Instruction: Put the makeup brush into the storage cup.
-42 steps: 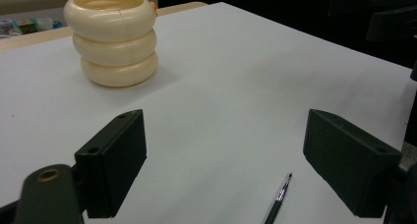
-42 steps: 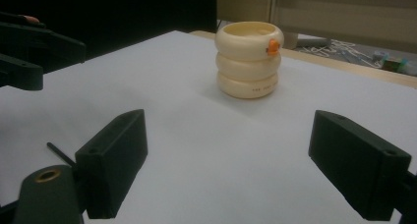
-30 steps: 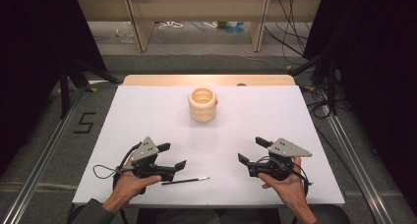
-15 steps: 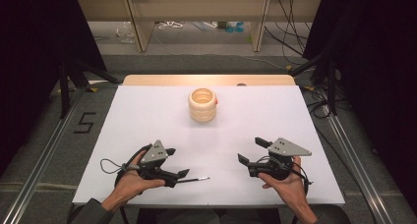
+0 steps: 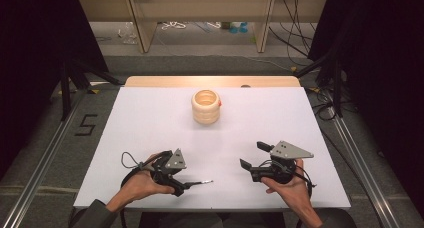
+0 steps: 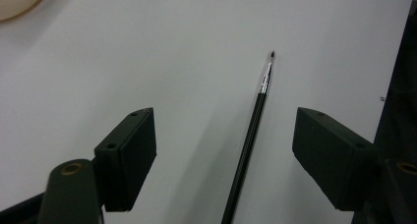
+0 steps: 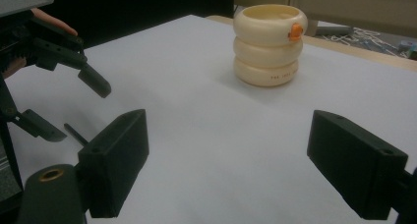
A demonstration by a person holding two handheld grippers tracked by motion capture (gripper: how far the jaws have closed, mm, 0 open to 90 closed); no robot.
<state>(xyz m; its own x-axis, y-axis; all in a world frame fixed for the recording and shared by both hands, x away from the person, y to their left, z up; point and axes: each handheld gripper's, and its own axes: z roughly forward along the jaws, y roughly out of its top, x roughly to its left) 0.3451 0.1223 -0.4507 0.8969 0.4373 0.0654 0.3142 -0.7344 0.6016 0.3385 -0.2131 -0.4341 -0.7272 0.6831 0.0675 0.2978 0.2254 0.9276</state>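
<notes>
Black slim pen [image 6: 251, 135], silver-ringed tip, lying flat

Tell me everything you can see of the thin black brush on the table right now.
The brush is a slim, glossy black stick with a silvery metal collar and a tiny dark tip. It lies flat on the white table near the front edge, tip pointing toward the right gripper. It lies between the left gripper's jaws, which have just been closing; the pads do not touch it yet.

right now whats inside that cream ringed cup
The high view looks into the cream cup and shows a pale inner wall with nothing standing up in it. Its bottom is too small and blurred to tell, so something flat could lie there.
</notes>
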